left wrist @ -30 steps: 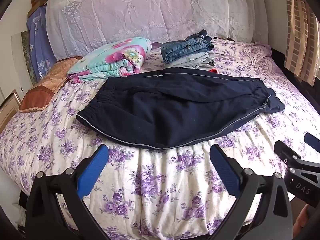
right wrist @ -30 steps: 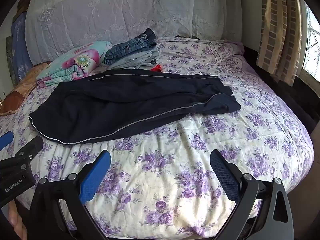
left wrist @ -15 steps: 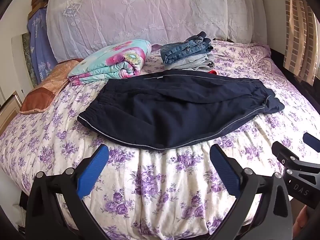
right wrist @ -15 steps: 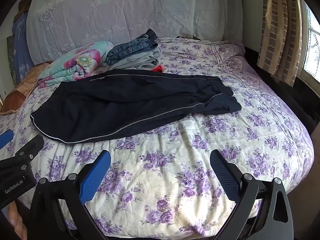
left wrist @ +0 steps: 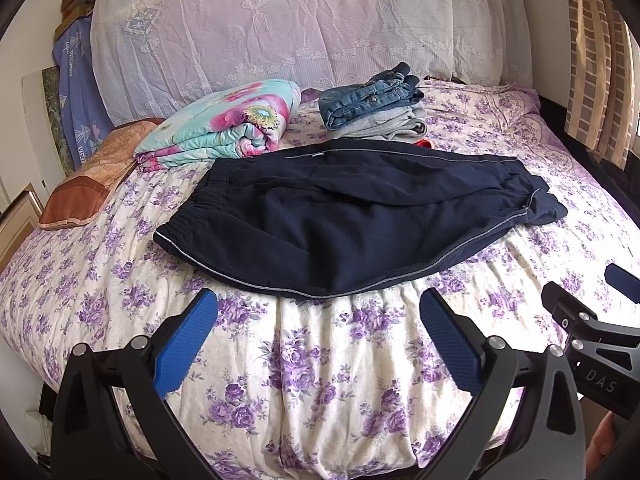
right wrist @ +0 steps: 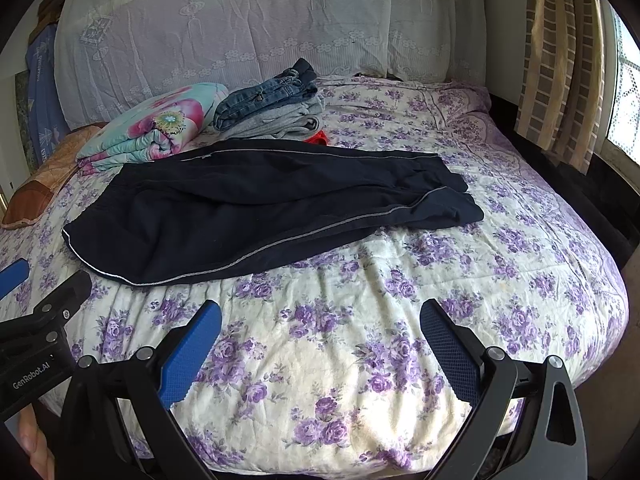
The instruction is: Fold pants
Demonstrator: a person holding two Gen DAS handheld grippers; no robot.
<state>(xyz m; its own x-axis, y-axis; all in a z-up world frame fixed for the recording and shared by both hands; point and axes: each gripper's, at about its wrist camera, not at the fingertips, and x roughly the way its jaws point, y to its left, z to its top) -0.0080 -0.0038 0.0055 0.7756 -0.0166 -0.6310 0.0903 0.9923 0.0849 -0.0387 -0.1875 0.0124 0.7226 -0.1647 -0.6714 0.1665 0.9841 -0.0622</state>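
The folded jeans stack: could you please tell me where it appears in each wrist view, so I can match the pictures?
Left wrist: folded jeans stack upper centre-right, behind the navy pants.
Right wrist: stack upper centre-left, behind the pants.
Shared landmark: the floral folded blanket, just left of the stack.

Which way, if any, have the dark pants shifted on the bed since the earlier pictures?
No. The pants lie where they were: waistband beside the folded floral quilt, far edge just short of the jeans stack, in both views.
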